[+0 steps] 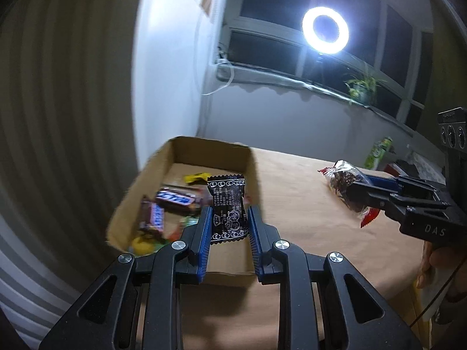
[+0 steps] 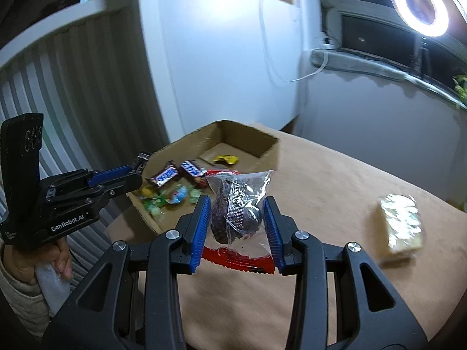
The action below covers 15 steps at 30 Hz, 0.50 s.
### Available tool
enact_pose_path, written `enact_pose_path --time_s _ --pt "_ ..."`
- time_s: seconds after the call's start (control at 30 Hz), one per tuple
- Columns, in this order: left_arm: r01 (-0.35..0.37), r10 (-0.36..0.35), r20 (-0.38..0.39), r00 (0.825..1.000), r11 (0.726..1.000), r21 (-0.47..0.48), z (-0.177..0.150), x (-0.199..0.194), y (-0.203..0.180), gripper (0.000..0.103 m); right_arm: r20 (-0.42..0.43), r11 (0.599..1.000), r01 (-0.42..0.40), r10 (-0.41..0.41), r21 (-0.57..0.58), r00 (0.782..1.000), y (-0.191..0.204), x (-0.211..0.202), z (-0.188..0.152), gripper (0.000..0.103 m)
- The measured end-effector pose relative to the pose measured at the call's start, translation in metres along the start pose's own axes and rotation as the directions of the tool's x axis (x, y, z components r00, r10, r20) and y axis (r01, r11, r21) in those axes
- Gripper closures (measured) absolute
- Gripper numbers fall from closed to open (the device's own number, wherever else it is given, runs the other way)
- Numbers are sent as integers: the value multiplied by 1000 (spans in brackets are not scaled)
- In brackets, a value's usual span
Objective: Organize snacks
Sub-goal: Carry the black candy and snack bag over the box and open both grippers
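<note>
My left gripper [image 1: 228,218] is shut on a black printed snack packet [image 1: 229,208] and holds it over the near end of the open cardboard box [image 1: 210,148]. The box holds Snickers bars [image 1: 175,198], a yellow wrapper [image 1: 196,177] and several small candies. My right gripper [image 2: 238,214] is shut on a clear bag of dark dried fruit with a red edge [image 2: 233,213], held above the tan table just right of the box [image 2: 248,138]. The right gripper also shows in the left wrist view [image 1: 354,197], and the left gripper in the right wrist view [image 2: 137,172].
A clear-wrapped pale snack block [image 2: 401,226] lies on the tan table [image 2: 335,175] at the right. A green carton [image 1: 378,151] stands at the table's far edge. A ring light [image 1: 325,30] and a plant [image 1: 360,86] are at the window.
</note>
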<state>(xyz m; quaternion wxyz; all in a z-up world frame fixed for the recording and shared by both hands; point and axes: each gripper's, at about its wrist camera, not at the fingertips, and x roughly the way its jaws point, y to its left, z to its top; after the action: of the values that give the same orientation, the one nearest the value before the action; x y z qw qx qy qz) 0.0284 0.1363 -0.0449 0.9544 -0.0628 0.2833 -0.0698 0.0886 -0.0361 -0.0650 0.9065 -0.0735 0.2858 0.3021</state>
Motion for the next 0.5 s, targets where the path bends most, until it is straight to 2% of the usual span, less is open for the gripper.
enact_pose_path --time_s 0.3,0.37,0.4,0.43,0.5 --pt "-15 13 -54 998 999 -44 -4 30 35 80 -32 995 -84 82 -47 996 26 78 38 63" --pt "-18 14 -72 997 999 -47 -5 37 39 77 -67 995 -87 83 -55 994 27 103 43 46" --pt "-25 20 -86 996 999 -49 -7 42 40 75 -84 995 -77 72 -60 994 27 110 42 33" --pt "-37 32 -96 995 998 -50 -7 45 41 70 -69 996 -72 67 -61 995 26 109 40 33" --pt "-74 68 -100 993 996 -57 -10 45 44 34 -45 996 -65 62 -57 997 23 103 35 31"
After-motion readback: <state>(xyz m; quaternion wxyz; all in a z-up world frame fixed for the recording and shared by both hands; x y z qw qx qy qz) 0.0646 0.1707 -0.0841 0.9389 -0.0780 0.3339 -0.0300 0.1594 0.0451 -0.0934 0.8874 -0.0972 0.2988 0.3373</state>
